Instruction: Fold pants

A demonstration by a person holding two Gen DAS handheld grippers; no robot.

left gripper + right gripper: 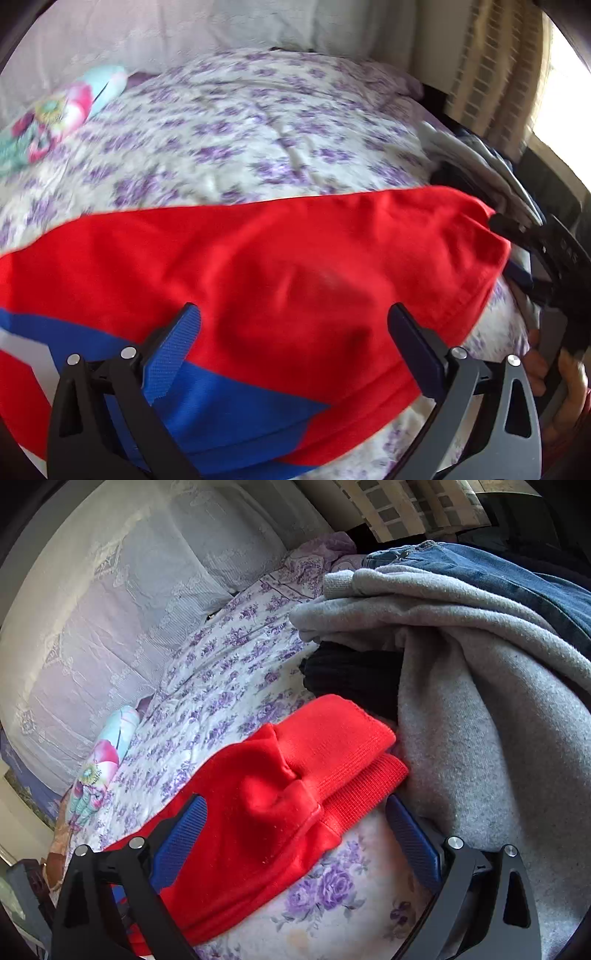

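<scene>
The red pants [295,258] lie flat on a bed with a purple flower sheet [240,122]. They have a blue stripe [221,406] and a bit of white on one side.

The left gripper [293,339] is wide open over the pants. Nothing sits tight between its blue fingers [173,354]. The red cloth spreads out just ahead of it and under it, and the blue stripe is close to its left finger. Off to its right, a hand [561,384] holds the other black tool at the end of the pants.

The right gripper [295,830] is wide open too. The stretchy end of the red pants [332,760] lies between its fingers, but the pads do not press on it. Just to the right of this gripper is a pile of clothes: a grey one [480,701], a black one [351,672] under it, and blue jeans [498,572] on top at the back. Far ahead on its left lies a bright pink and green cloth [99,768], beside white pillows [110,609].
</scene>
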